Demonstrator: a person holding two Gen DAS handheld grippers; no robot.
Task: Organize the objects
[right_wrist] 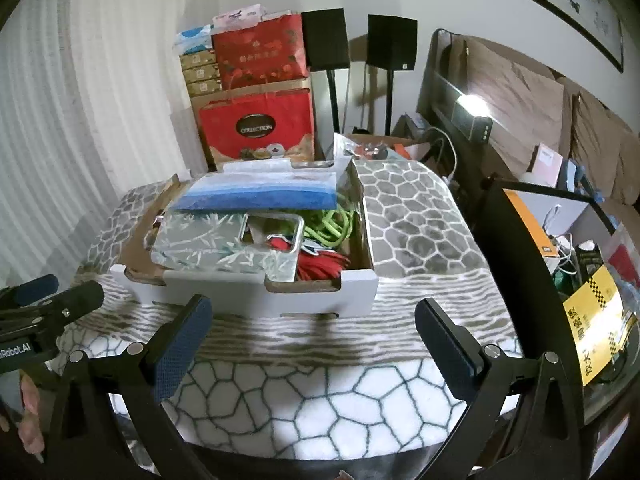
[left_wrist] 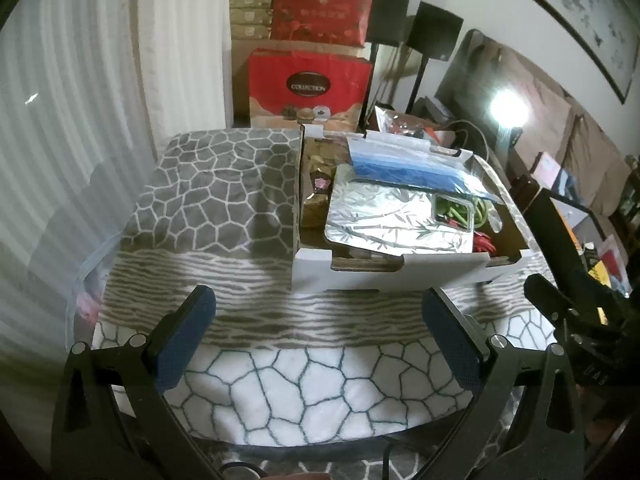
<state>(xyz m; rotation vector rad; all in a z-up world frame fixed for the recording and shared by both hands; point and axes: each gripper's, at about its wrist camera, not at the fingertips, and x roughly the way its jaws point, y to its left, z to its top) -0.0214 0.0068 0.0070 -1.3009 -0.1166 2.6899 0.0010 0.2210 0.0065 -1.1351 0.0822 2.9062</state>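
Beyond each wide-open, empty hand-held gripper [left_wrist: 318,316] [right_wrist: 314,326], apart, sits the cluttered cardboard box [left_wrist: 384,272].

A: What fills the foreground?

B: The left gripper [left_wrist: 320,334], jaws spread wide with nothing between them, its blue pads [left_wrist: 182,344] above a patterned blanket [left_wrist: 216,196] that covers the table.

A: And beyond it?

B: A white cardboard box [left_wrist: 384,274] standing on the blanket. Inside it lies a silver foil bag [left_wrist: 384,216] with a clear window; a blue-and-white pouch [left_wrist: 404,164] rests across the bag's far end. Green cord [left_wrist: 482,212] and red cord [left_wrist: 482,240] show at the box's right end.

A: The right edge?

B: The other gripper [left_wrist: 568,304], dark, its jaw state not readable here.

A: The background?

B: Stacked red gift boxes [left_wrist: 308,88] against the wall, two black speakers [left_wrist: 434,32] beside them, and a white curtain [left_wrist: 80,120] at left.
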